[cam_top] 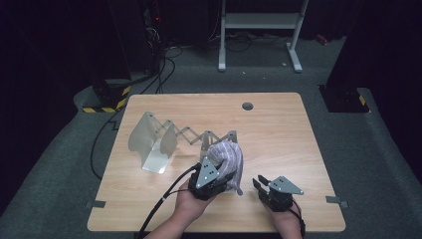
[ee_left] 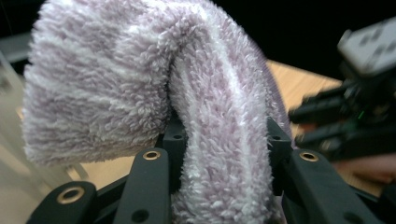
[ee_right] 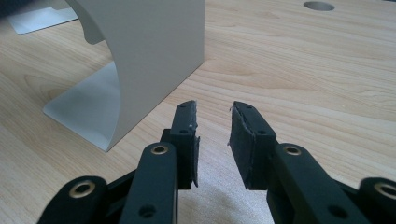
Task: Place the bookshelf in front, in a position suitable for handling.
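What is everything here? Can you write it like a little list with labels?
place: wooden table in a dark room
left gripper: shut on a fluffy lilac striped sock, held up off the table
right gripper: open, nothing between its jaws, low over the table
rack: pale folding stand with curved end plates and a scissor frame, behind the sock
table hole: round, near the far edge

No text, label, brand or number can be read in any of the views. Yellow-and-black hazard stripes [cam_top: 102, 108] are seen on the floor, without lettering.
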Demonstrator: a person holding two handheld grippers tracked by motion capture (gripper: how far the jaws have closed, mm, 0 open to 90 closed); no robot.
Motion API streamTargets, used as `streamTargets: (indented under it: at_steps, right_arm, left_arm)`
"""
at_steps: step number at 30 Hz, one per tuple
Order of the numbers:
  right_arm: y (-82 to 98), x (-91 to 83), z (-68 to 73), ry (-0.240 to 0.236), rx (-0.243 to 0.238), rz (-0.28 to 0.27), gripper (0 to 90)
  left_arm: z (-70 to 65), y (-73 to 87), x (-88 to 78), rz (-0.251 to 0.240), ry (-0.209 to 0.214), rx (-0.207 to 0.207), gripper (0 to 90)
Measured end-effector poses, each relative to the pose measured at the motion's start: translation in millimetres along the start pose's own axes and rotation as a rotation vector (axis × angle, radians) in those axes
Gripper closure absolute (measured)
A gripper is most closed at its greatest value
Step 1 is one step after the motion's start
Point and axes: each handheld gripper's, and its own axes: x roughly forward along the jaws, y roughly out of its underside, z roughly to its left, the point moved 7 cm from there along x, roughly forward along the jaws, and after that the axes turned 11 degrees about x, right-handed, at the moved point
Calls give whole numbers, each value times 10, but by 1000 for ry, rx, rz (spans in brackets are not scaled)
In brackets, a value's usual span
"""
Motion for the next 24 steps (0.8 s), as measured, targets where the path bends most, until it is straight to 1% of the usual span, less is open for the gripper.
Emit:
streamTargets:
  at_steps: [2,4,5,6,7,9,10,11,15,17,19,21,23,24]
  right_arm:
    - [3,1,-2,0,3,2,711]
    - [5,5,-2,0,1,3,711]
    - [5,6,2,0,1,3,711]
    - [5,8,4,0,0,3,711]
    - [5,10,6,0,-1,4,711]
    - [5,10,7,0,-1,4,711]
    - [5,10,7,0,-1,3,711]
    - [5,9,6,1,-1,3,711]
    - [4,11,3,1,0,3,711]
    - [5,9,7,0,-1,4,711]
    - [6,7,7,0,-3,4,711]
    - [5,5,0,1,2,2,711]
    - [5,5,-1,0,1,3,711]
    - [5,5,0,1,1,3,711]
  left_arm:
    - [-26,142,74,35,13,-13,636]
    - [-76,352,186,95,32,-14,637]
    - [-94,421,224,114,37,-12,637]
    - [-115,536,285,151,46,-11,638]
    - [-129,621,334,176,55,-14,638]
    - [-140,748,397,214,56,-12,639]
    - [-142,795,417,221,55,-14,639]
    - [-134,816,418,216,54,-23,639]
    - [-123,798,406,213,54,-26,640]
    - [-104,767,389,199,52,-36,640]
    - [-77,703,355,180,50,-50,640]
    - [-40,600,305,152,45,-55,640]
    - [11,457,237,114,38,-63,640]
    - [47,346,186,78,31,-75,640]
